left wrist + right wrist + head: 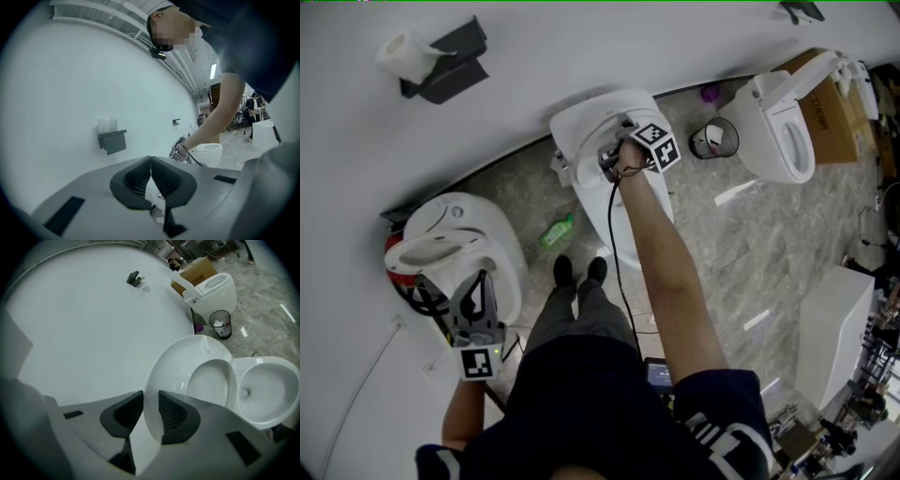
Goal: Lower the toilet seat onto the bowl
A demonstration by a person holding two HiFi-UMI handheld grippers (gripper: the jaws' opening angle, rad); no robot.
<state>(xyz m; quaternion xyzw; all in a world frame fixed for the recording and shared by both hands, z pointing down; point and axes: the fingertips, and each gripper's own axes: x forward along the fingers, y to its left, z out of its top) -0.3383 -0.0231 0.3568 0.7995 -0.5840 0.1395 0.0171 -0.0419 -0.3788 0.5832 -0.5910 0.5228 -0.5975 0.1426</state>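
While toilet seat (174, 376) stands upright, right tongs (150, 399) clamp its rim, left tongs (151, 165) together

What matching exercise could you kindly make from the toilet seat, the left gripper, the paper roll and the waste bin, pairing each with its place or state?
Things:
1. toilet seat
2. left gripper
3. paper roll
4. waste bin

Place or state:
A. standing on the floor
B. shut, nothing in it
C. on the wall holder
D. raised, its edge between the right gripper jaws

Pairs: 1-D, 2-B, 3-C, 4-A
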